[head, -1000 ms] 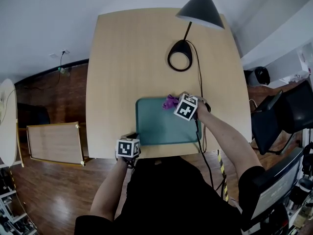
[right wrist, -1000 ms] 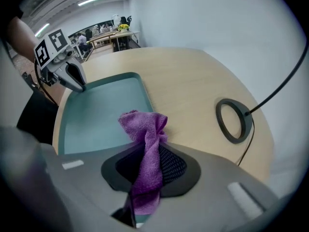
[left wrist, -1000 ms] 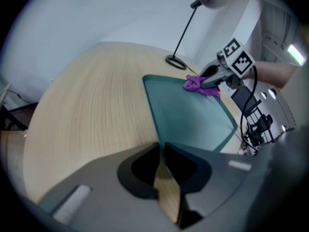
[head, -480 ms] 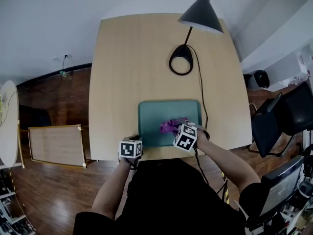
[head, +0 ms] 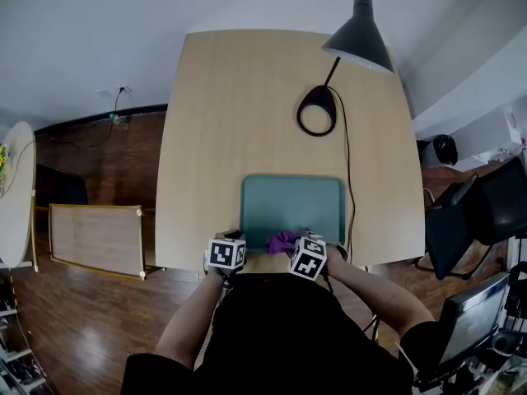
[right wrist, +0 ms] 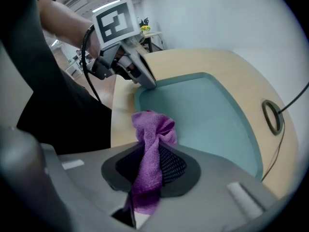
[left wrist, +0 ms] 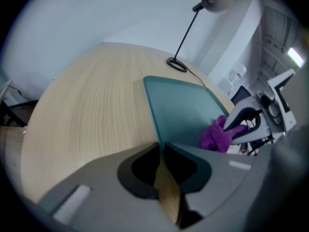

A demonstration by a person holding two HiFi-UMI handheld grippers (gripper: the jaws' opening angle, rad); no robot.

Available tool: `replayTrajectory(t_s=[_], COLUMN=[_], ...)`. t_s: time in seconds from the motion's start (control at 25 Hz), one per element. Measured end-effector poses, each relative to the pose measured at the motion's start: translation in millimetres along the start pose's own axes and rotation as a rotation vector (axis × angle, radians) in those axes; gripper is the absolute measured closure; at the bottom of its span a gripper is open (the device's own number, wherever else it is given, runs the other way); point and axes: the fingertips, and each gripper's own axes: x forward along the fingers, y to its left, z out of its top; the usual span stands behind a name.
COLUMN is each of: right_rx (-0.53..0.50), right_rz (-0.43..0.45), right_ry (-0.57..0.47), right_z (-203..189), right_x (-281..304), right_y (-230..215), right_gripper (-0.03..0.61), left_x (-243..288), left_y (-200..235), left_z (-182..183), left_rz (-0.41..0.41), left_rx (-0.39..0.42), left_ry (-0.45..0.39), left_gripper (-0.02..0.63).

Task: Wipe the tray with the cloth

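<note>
**Cloth at the tray's near edge, both grippers clamped**

The right gripper has its jaws closed on the purple cloth. The cloth runs up between the pads, and its bunched end sticks out past the fingertips. In the head view this gripper sits at the lower centre of the frame, and the cloth lies over the near rim of the green tray, a little right of that rim's middle. In the right gripper view the bunched end hangs over the tray's near edge, where green meets bare wood.

The left gripper is just to the left of it. Its jaws are pressed together on the rim at the tray's near left corner, and the tray's left edge runs straight into the seam between them. The two grippers stand close side by side along the same edge but do not touch.

The tray lies flat on a pale wooden table, close to the table's lower edge in the head view. Above it, apart from its far rim, stands the round base of a black lamp, whose shade leans to the upper right. The lamp's cord runs down just beside the tray's right edge towards the right gripper's arm.
</note>
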Motion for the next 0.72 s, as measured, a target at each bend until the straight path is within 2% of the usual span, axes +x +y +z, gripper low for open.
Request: replayTrajectory(t_s=[0.12,0.32,0.52,0.72], right_rx=[0.036,0.050,0.043,0.048], right_rz=[-0.014,-0.091,-0.182,-0.223], right_ry=[-0.016,-0.020,0.003,0.016], right_z=[8.8,33.2,48.4,58.8], right_x=[-2.3,-7.0,-10.5,-11.7], right_y=[-29.0,-95.2,-160.3,-188.3], right_gripper=[0.502,0.502,0.502,0.502], left_x=[-2.0,-1.3,-8.8,-7.5], left_y=[0.4,-1.2,0.9,-0.9], left_z=[0.8,-0.5,2.3,3.0], left_rz=[0.004,-0.015,0.013,-0.007], left_rx=[0.001,0.001,-0.002,-0.005], left_ry=[-0.001,-0.007,0.000,-0.005], left_gripper=[0.555,0.555,0.555,0.555])
